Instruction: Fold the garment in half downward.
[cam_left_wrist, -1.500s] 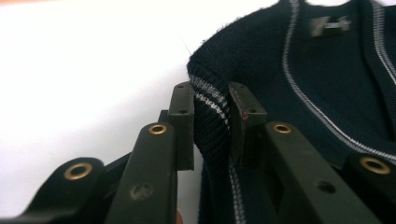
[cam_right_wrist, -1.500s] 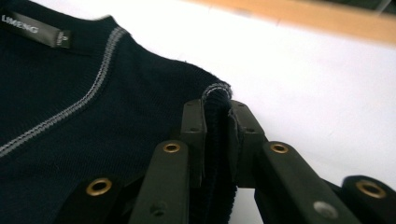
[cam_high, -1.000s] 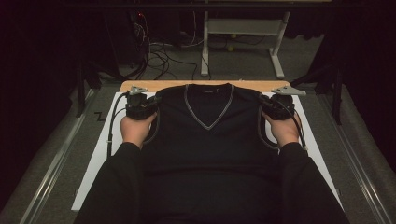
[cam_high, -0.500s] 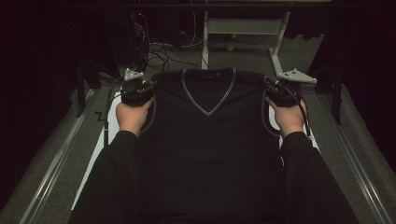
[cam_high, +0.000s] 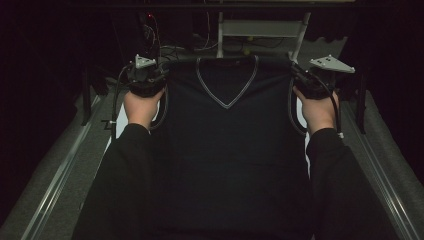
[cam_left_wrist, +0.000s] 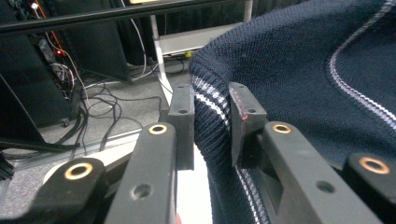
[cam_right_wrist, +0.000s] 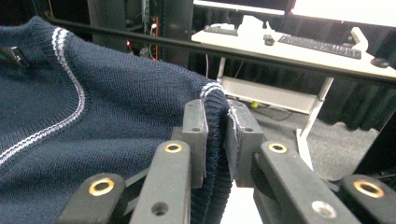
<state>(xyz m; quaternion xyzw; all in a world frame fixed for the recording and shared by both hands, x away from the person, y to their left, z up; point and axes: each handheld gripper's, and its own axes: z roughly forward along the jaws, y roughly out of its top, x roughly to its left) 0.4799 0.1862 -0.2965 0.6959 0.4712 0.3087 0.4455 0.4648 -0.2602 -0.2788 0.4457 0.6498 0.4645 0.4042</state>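
Navy knit vest (cam_high: 230, 150), shoulders pinched by left hand-held gripper (cam_left_wrist: 212, 121), right hand-held gripper (cam_right_wrist: 215, 128)

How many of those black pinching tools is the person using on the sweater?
2. The left tool grips the striped armhole edge at one shoulder of the navy sweater. The right tool pinches the ribbed armhole edge at the other shoulder. One is held in each hand.

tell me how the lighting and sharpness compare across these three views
High view: dim and murky, the dark vest blends into the sleeves. Left gripper view: brighter, knit ribbing crisp between the left gripper pads, foreground jaws soft. Right gripper view: the right gripper is well lit, the desk behind glares pale.
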